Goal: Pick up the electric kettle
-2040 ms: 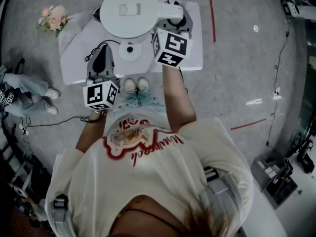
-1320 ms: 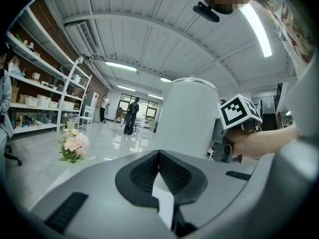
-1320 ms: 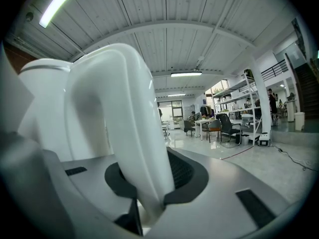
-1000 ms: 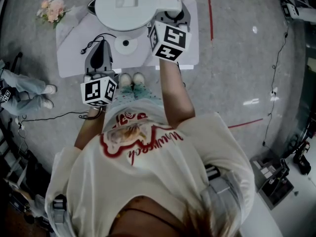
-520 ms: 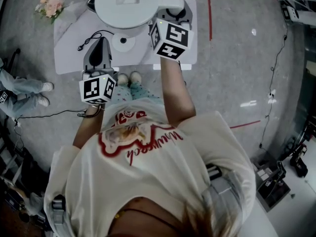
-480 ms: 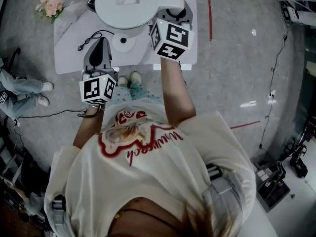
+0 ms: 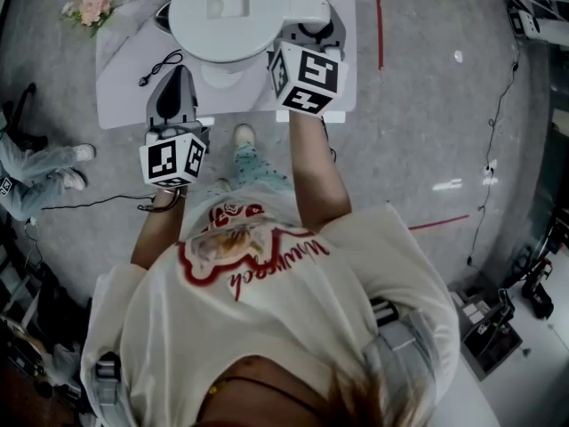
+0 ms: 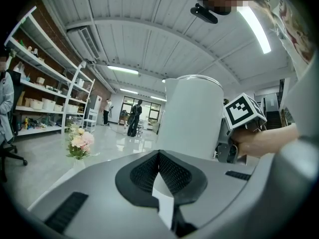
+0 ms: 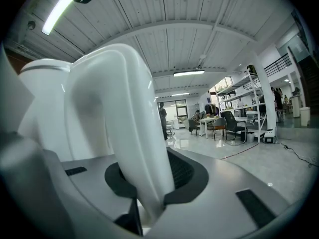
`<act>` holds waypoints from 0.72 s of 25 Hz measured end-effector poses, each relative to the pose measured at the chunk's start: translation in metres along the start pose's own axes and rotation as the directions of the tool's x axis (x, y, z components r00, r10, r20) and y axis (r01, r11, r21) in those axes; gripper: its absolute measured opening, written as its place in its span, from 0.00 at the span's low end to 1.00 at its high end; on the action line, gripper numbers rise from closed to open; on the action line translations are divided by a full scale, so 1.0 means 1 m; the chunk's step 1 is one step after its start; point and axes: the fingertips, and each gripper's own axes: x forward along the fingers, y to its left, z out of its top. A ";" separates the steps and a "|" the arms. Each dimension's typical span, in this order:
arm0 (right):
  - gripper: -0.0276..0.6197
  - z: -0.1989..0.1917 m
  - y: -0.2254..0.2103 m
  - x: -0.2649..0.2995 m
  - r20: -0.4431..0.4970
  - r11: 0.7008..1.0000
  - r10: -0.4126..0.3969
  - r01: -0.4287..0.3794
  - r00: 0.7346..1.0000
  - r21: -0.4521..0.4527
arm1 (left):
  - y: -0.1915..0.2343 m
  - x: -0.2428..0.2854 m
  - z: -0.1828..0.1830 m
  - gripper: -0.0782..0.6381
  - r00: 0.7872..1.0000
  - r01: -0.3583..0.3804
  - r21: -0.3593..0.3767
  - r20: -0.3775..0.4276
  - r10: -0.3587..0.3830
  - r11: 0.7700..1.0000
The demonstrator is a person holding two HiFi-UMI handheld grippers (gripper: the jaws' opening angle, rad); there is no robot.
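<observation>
The white electric kettle (image 7: 227, 7) hangs above the small white table (image 7: 120, 96), over its round base (image 7: 216, 76). My right gripper (image 7: 309, 27) is shut on the kettle's handle (image 9: 119, 123), which fills the gap between its dark pads in the right gripper view. My left gripper (image 7: 178, 71) sits lower left of the kettle over the table, shut with nothing between its pads (image 8: 144, 171). From the left gripper view the kettle body (image 8: 192, 116) stands ahead, and the right gripper's marker cube (image 8: 242, 112) shows beside it.
A black cable (image 7: 164, 60) curls on the table beside the base. A bunch of pink flowers (image 7: 89, 3) lies at the table's far left corner. Shelving (image 8: 40, 93) lines the left wall. Red floor tape (image 7: 380, 16) runs to the table's right.
The right gripper keeps its hold on the handle with the kettle raised. The person's feet have shifted under the table's near edge. The left gripper has stayed in place.
</observation>
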 end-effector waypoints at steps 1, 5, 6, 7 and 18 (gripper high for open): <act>0.18 0.000 -0.001 -0.004 0.001 1.000 -0.003 0.003 1.000 0.002 | -0.002 -0.002 0.000 0.11 1.000 0.003 0.001 0.002 -0.003 1.000; 0.18 -0.006 0.002 -0.020 0.000 1.000 -0.017 0.017 1.000 0.022 | -0.004 -0.015 -0.003 0.11 1.000 0.014 -0.002 0.007 -0.014 1.000; 0.18 -0.008 0.003 -0.024 0.001 0.999 -0.021 0.021 1.000 0.026 | -0.004 -0.019 -0.004 0.11 1.000 0.017 -0.002 0.008 -0.017 1.000; 0.18 -0.009 0.005 -0.029 0.003 0.999 -0.025 0.025 1.000 0.027 | -0.003 -0.024 -0.005 0.11 1.000 0.020 -0.003 0.009 -0.020 1.000; 0.18 -0.013 0.037 -0.114 0.008 0.997 -0.077 0.077 0.997 0.022 | 0.003 -0.110 -0.010 0.11 0.998 0.055 0.003 0.013 -0.055 0.998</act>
